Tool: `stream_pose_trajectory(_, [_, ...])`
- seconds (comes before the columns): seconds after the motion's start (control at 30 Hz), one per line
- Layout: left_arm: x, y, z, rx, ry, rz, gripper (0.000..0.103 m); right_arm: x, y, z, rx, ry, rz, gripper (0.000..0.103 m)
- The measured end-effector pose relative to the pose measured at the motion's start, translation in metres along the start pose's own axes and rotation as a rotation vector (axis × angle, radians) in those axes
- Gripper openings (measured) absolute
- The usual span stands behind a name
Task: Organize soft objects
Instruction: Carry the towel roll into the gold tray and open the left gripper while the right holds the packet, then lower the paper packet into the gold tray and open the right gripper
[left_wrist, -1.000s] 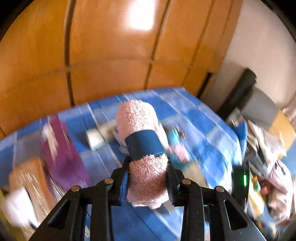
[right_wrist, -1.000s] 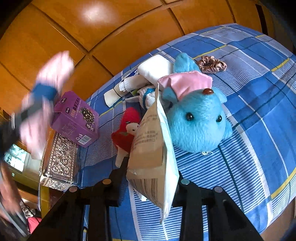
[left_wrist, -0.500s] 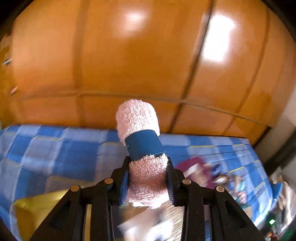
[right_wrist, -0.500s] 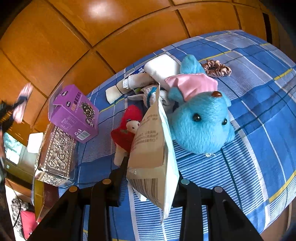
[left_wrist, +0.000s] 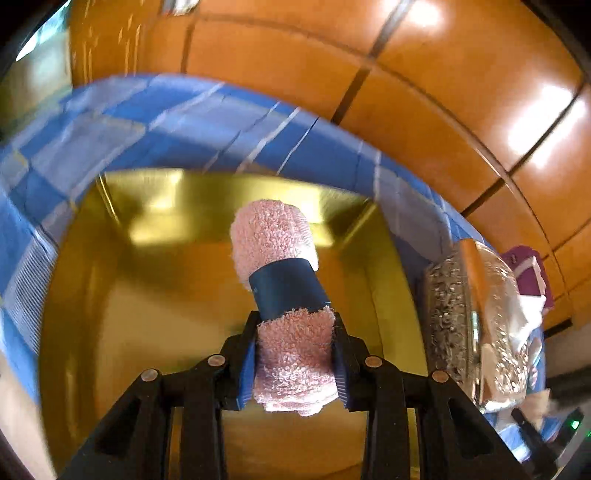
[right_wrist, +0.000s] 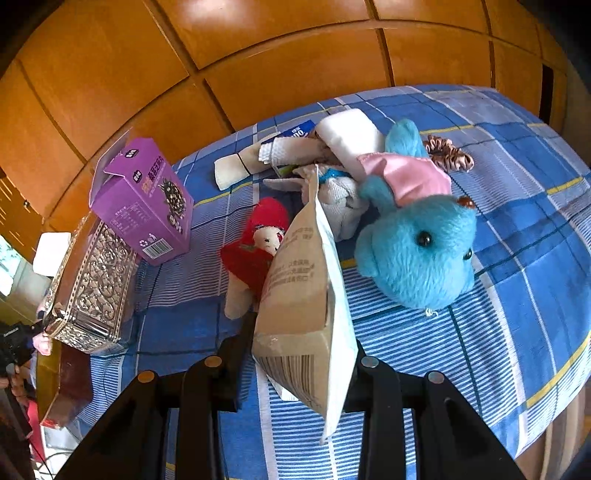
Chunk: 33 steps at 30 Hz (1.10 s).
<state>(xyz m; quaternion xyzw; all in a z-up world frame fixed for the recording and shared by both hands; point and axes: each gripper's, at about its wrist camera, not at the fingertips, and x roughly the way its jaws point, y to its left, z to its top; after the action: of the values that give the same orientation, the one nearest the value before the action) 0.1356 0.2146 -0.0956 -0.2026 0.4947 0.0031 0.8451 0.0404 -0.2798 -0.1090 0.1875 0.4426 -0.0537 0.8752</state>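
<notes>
My left gripper (left_wrist: 294, 363) is shut on a rolled pink towel (left_wrist: 273, 240) with a dark blue band, held over the inside of an open gold box (left_wrist: 155, 266). My right gripper (right_wrist: 301, 354) is shut on a tan and white paper pouch (right_wrist: 301, 280) above the blue checked bed. Beyond the pouch lie a blue plush bear (right_wrist: 417, 247) with a pink cloth, a small red doll (right_wrist: 258, 240), a white knitted toy (right_wrist: 340, 195), rolled white cloths (right_wrist: 295, 151) and a brown scrunchie (right_wrist: 448, 155).
A silver embossed box (right_wrist: 92, 291) and a purple carton (right_wrist: 144, 206) stand at the bed's left edge; the silver box (left_wrist: 472, 325) lies just right of the gold box. A wooden wardrobe (right_wrist: 258, 55) lines the far side. The blue checked sheet (left_wrist: 147, 118) surrounds the gold box.
My left gripper swung away from the toys with the towel and came down over the gold box. The right gripper with the pouch shifted only slightly.
</notes>
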Motion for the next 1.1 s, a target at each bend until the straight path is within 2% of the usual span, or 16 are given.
stream_pose_trajectory(0.13, [0.018, -0.004, 0.003, -0.031, 0.010, -0.025, 0.039, -0.006, 0.010, 0.002, -0.040, -0.008, -0.027, 0.033])
stream_pose_trajectory(0.3, [0.010, -0.019, 0.003, 0.001, -0.058, -0.012, 0.068, -0.021, 0.017, 0.014, -0.058, -0.033, -0.034, 0.032])
stream_pose_trajectory(0.53, [-0.019, -0.030, -0.017, 0.115, -0.120, 0.020, 0.068, -0.029, 0.038, 0.050, -0.086, -0.037, -0.025, 0.032])
stream_pose_trajectory(0.67, [-0.032, -0.029, -0.031, 0.143, -0.134, 0.015, 0.068, -0.017, 0.062, 0.096, -0.124, -0.056, -0.082, 0.032])
stream_pose_trajectory(0.87, [-0.049, -0.022, -0.048, 0.160, -0.148, -0.010, 0.068, 0.006, 0.109, 0.154, -0.187, -0.084, -0.105, 0.032])
stream_pose_trajectory(1.0, [-0.056, -0.017, -0.054, 0.171, -0.150, -0.013, 0.069, -0.001, 0.159, 0.177, -0.274, -0.168, -0.037, 0.032])
stream_pose_trajectory(1.1, [-0.059, -0.011, -0.056, 0.160, -0.154, -0.012, 0.069, -0.009, 0.212, 0.175, -0.418, -0.202, 0.088, 0.032])
